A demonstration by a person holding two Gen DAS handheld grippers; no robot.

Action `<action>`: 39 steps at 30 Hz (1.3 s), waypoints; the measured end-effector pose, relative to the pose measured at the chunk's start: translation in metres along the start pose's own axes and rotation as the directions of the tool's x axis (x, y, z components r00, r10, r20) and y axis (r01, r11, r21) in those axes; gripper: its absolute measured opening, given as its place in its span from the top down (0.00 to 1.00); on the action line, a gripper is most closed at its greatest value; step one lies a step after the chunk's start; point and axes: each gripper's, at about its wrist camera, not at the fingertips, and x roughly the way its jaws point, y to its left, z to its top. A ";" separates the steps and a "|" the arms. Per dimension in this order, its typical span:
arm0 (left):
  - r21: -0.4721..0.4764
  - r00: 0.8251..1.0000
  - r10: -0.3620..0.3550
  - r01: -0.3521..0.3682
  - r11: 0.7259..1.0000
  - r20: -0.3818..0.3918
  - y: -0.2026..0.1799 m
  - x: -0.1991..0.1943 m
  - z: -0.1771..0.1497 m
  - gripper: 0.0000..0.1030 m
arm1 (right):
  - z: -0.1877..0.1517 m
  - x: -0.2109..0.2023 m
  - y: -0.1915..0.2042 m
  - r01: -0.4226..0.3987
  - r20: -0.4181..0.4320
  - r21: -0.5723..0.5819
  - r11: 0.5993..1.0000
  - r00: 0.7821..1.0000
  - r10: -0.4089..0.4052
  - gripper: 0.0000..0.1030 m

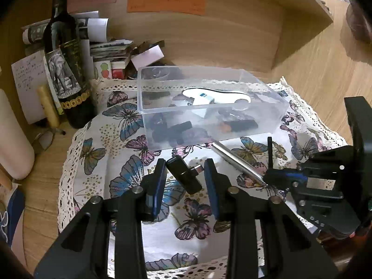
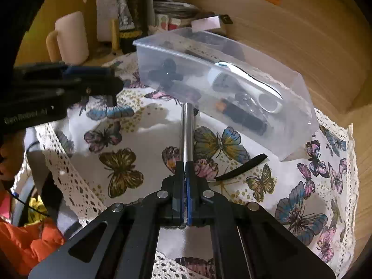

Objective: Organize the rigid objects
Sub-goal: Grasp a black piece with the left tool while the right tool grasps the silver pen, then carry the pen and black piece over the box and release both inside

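the job looks partly done. at 12 o'clock on the butterfly cloth (image 1: 97,162) sits the clear box (image 1: 209,107), and some things are already inside it: a white tool (image 1: 216,96), a black and orange tube (image 1: 239,125) and some dark bits i can't name. at least three things are still outside the box.

going from the left: the left gripper (image 1: 184,172) is open wide. a small black plug thing (image 1: 183,174) lies on the cloth between its fingers. one corner looks very close to the left finger, but i can't tell if they touch. it is not squeezed yet, so i think it is the next one to pick up.

to the right, at about 3 o'clock, the right gripper (image 2: 184,167) is closed tight on the near end of a shiny metal pen (image 2: 187,130). the pen's far end points at the box wall, at 12 o'clock. it looks ready to go in.

a thin black strip (image 2: 241,167) lies on the cloth just right of the fingers, still waiting.
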 end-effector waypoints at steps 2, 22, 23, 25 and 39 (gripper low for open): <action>0.000 1.000 -0.004 0.004 1.000 0.004 0.000 -0.002 0.000 0.68 | 0.004 0.002 -0.001 -0.013 0.001 0.010 1.000 1.000 0.013 0.87; -0.006 1.000 0.015 -0.015 1.000 0.019 0.004 -0.004 0.011 0.68 | 0.018 -0.013 -0.008 -0.022 0.087 0.097 0.995 0.996 0.013 0.86; -0.002 1.000 0.014 -0.014 1.000 0.023 0.002 -0.004 0.014 0.68 | 0.020 -0.021 -0.011 -0.019 0.105 0.100 0.995 0.994 0.009 0.86; 0.007 0.999 0.010 -0.010 1.000 0.033 0.000 -0.004 0.021 0.68 | 0.024 -0.038 -0.016 0.000 0.148 0.106 0.994 0.989 -0.015 0.86; 0.016 0.998 -0.026 0.025 1.000 0.059 0.001 0.015 0.093 0.68 | 0.087 -0.071 -0.068 0.036 0.311 0.190 0.981 0.946 -0.095 0.86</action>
